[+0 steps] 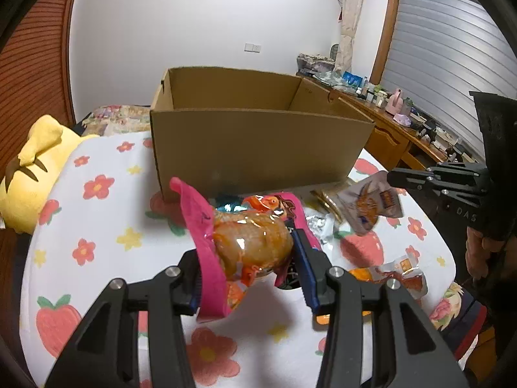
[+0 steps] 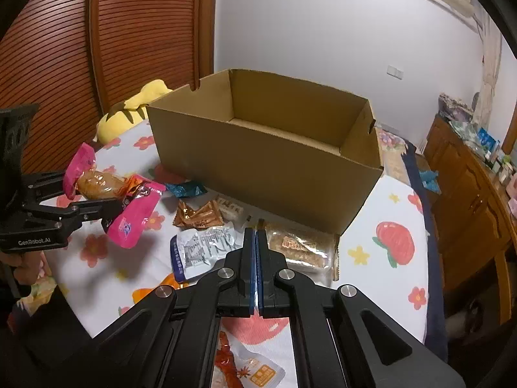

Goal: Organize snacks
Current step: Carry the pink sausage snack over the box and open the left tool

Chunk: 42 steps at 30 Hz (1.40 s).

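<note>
My left gripper [image 1: 248, 252] is shut on a pink-edged clear snack pack [image 1: 248, 242] with an orange-brown piece inside, held above the floral cloth in front of the open cardboard box [image 1: 258, 148]. The same pack [image 2: 110, 194] and left gripper [image 2: 93, 203] show at the left of the right wrist view. My right gripper [image 2: 256, 236] is shut and empty, above loose snacks near the box [image 2: 265, 161]. In the left wrist view the right gripper [image 1: 392, 177] sits at the right, over a grey-white pouch [image 1: 371, 207].
Loose snacks lie before the box: a white-grey pouch [image 2: 203, 249], an orange wrapper [image 2: 197, 216], a blue wrapper [image 2: 187, 190], a clear bar pack [image 2: 303, 249], an orange-red pack [image 1: 400, 274]. A yellow plush [image 1: 29, 168] lies left. A cluttered wooden desk [image 1: 397, 123] stands right.
</note>
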Tool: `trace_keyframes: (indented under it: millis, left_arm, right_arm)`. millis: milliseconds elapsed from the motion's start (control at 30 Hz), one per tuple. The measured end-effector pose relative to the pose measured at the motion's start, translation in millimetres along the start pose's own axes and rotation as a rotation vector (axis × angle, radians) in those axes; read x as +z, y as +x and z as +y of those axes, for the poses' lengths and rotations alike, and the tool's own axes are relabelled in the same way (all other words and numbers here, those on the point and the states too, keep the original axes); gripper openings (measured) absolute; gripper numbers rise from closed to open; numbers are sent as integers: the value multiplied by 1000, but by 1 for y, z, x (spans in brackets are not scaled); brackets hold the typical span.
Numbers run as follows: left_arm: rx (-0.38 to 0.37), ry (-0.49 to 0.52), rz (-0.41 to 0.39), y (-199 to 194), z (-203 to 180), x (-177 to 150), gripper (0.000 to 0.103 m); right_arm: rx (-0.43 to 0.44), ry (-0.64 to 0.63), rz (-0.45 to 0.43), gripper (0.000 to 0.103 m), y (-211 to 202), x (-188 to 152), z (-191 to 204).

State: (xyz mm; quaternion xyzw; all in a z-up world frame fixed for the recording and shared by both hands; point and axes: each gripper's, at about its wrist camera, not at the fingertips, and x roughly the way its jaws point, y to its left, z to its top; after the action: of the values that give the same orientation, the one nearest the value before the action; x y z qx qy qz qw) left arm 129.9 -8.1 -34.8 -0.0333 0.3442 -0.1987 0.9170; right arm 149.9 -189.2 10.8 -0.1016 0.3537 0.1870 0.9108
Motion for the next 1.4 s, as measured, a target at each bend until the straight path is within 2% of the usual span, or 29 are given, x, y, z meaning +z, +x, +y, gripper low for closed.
trace_keyframes:
  millis: [267,567,800,1033,1400]
  left_arm:
    - [-14,18,-55,-15,-6,31,45]
    - [-20,39,-134,-29,-8,96,45]
    - [2,56,-143,-15,-1,139,45]
    - [37,51,-93,25,13,158,45]
    - [51,66,-8,76,18,157,46]
  right_arm:
    - [-13,-28,-52,0,-22,22,0]
    - [-37,-68,-149,0,-55,81,-7]
    - [-43,-89,-182,0,-52,120,-21]
    - [-36,-96,-133,0,-14,139,-39]
    - [-44,-99,51,0,66,121,-57]
